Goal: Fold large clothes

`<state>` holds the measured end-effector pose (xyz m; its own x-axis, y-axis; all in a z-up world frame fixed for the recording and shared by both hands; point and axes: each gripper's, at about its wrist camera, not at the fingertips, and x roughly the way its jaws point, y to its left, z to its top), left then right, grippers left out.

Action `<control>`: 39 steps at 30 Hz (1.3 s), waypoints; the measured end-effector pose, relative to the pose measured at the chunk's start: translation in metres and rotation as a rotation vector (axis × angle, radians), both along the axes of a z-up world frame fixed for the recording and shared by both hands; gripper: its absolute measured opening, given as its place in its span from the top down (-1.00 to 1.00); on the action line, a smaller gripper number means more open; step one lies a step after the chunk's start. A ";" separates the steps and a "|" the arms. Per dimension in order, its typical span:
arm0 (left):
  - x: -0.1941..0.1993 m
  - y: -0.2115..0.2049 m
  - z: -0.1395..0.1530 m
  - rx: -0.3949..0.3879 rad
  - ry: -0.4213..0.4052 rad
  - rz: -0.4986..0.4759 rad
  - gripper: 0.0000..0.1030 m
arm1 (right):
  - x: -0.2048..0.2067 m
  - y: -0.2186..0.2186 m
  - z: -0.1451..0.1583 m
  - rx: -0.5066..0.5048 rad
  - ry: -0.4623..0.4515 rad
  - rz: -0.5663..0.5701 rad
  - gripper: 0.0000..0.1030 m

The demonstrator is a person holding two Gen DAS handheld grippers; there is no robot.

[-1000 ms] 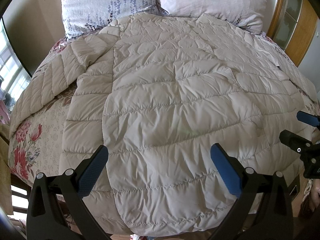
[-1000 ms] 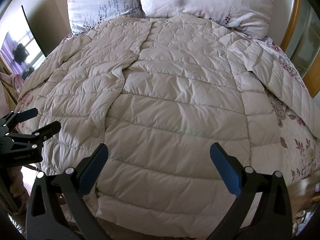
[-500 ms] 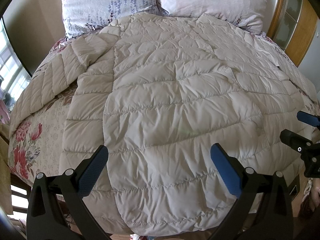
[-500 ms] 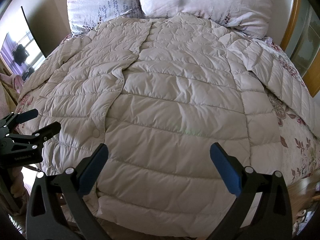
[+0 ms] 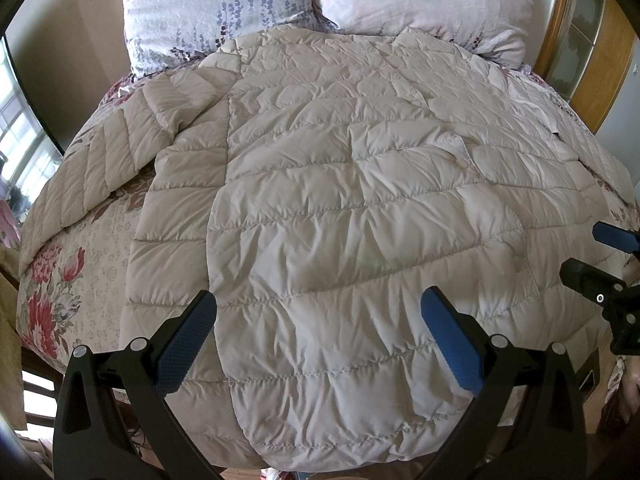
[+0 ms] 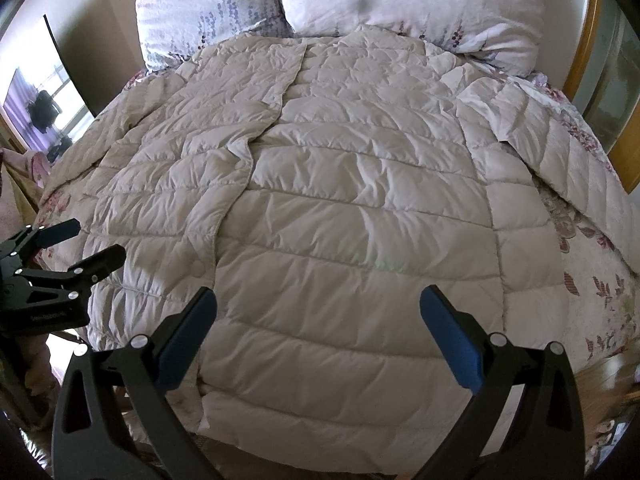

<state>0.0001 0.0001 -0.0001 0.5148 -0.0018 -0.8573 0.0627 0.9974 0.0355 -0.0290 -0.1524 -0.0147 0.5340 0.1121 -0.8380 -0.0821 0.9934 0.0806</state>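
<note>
Both tongs, left (image 5: 318, 334) and right (image 6: 318, 334), hang spread above the quilted coat (image 5: 360, 208).

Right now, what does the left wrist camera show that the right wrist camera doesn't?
Left wrist only: the big red flower print on the bedspread at the left edge of the bed, and the right gripper entering open from the right.

Right wrist only: the left gripper entering open from the left, and the coat's right sleeve lying spread toward the wooden headboard.

Both: the beige puffer coat spread flat on the bed, two floral pillows behind it, and neither gripper holding anything.
</note>
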 end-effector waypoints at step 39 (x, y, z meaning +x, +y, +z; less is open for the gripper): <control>0.062 0.037 0.005 -0.237 -0.047 0.013 -0.97 | -0.034 -0.380 -0.064 0.805 -0.311 -1.151 0.04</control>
